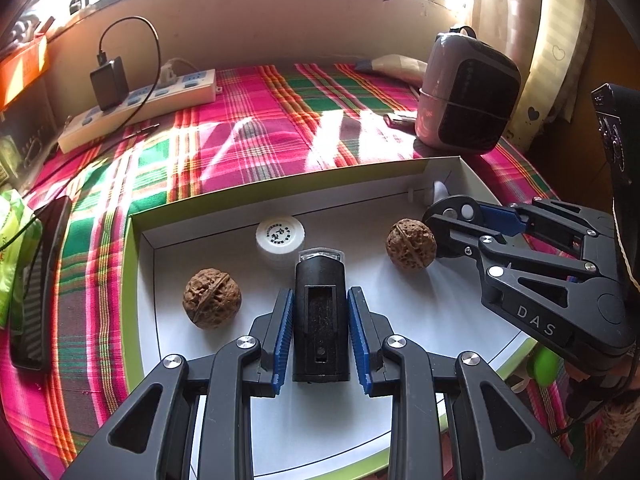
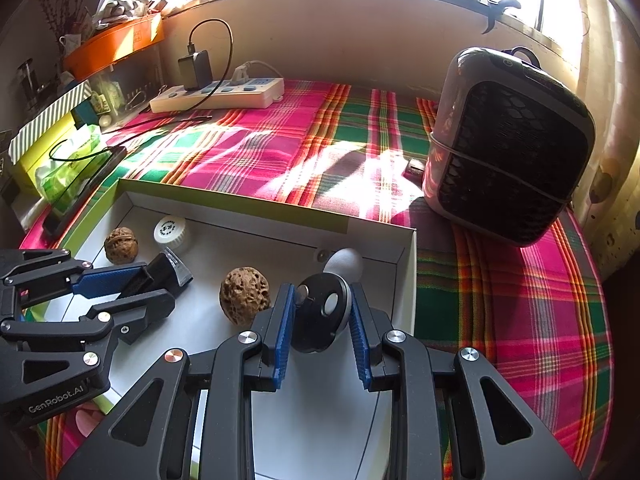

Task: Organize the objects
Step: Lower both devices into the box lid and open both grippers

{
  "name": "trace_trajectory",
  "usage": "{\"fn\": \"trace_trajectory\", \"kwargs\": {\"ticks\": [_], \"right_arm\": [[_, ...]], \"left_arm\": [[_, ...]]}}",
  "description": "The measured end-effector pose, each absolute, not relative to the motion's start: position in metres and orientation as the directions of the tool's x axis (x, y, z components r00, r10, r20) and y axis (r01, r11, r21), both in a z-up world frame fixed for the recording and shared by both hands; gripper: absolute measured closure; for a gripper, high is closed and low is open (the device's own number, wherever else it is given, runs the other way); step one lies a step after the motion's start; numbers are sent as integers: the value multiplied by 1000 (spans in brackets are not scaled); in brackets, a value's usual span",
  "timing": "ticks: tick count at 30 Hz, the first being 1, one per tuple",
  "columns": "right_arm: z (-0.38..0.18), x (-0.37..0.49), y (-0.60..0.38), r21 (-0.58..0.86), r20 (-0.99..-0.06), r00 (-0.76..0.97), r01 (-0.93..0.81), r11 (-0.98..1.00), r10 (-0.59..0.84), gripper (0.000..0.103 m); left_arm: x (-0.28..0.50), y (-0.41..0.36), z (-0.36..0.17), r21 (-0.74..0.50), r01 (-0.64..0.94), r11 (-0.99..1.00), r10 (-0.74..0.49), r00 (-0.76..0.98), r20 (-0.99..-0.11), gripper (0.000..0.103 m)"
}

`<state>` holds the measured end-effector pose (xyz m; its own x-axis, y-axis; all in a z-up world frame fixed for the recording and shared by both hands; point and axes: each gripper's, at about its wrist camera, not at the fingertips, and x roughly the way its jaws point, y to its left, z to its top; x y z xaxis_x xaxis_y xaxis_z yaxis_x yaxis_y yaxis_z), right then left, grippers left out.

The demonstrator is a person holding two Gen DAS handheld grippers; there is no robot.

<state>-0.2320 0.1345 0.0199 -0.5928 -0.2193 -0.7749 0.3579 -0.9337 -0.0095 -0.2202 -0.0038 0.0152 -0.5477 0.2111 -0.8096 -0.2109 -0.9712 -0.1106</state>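
Box [image 1: 140, 248] walls hem tray floor; walnuts [image 1: 212, 298], white cap [image 1: 280, 236] crowd it; plaid cloth [image 1: 256, 132] beyond lies open.

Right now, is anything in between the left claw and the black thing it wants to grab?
No. The left claw already has the black block between its blue fingers, inside the white box. The nearest walnut sits off to its left side, not in the way.

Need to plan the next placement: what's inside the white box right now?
Inside the white box: two walnuts, a white cap, the black device and black disc, each between gripper fingers. Floor beneath the grippers is hidden.
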Motion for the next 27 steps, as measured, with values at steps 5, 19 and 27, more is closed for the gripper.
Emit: {"fn": "trace_trajectory", "kwargs": {"ticks": [5, 19, 27], "right_arm": [[20, -232, 134, -5, -776, -591, 357, -934, -222, 75], [21, -228, 134, -2, -778, -587, 358, -934, -224, 64], [24, -221, 136, 3, -771, -595, 348, -937, -224, 63]], "left_arm": [[-221, -4, 15, -113, -210, -971, 212, -547, -810, 78], [-216, -5, 17, -117, -191, -975, 205, -550, -809, 69], [-206, -5, 23, -114, -187, -976, 202, -565, -800, 69]]}}
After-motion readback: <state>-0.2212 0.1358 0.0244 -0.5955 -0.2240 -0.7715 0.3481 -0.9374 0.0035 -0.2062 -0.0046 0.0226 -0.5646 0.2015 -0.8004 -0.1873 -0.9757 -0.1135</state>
